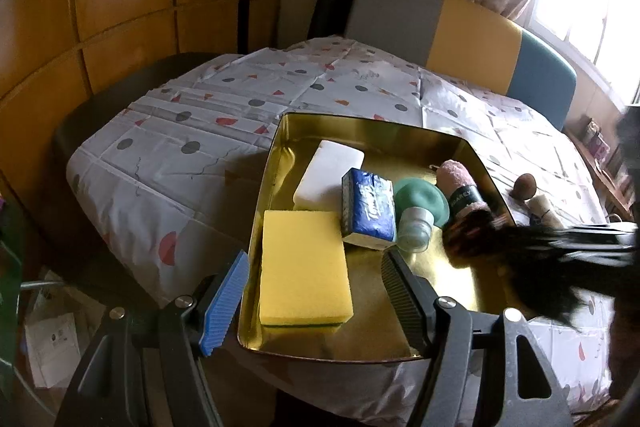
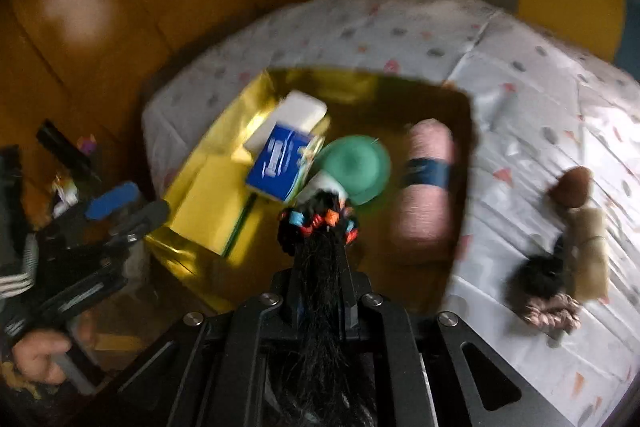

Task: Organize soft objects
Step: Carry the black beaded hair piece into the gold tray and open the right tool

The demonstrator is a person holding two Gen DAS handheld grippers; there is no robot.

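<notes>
A gold tray (image 1: 476,163) sits on a desk (image 1: 168,163) draped in a pale cloth dotted with grey circles and red shapes. In the left wrist view the tray fills the middle of the frame. A yellow sponge (image 1: 306,269) lies flat in its lower left part, a white block (image 1: 330,175) above it toward the tray's far side, and a blue tissue pack (image 1: 370,213) leans over the white block's near edge. Just right of the pack is a green puff with a clear base (image 1: 418,203), and right of that a rolled pink towel (image 1: 460,189) with a dark band.

The left gripper (image 1: 316,301) hangs at the bottom of that frame with its fingers spread wide, straddling the tray's near left corner and the yellow sponge, holding nothing.

The right gripper (image 2: 318,267) is clamped tight on a black hairy thing with small coloured beads (image 2: 316,223), which pokes forward from its fingers at the centre of the blurred right wrist view, above the tray and in front of the green puff. The same dark tuft blurs in from the right edge of the left wrist view.

Outside the tray, at the right of the right wrist view, a brown-tipped brush (image 2: 576,199) and a dark fluffy tangle (image 2: 546,287) lie on the cloth.
</notes>
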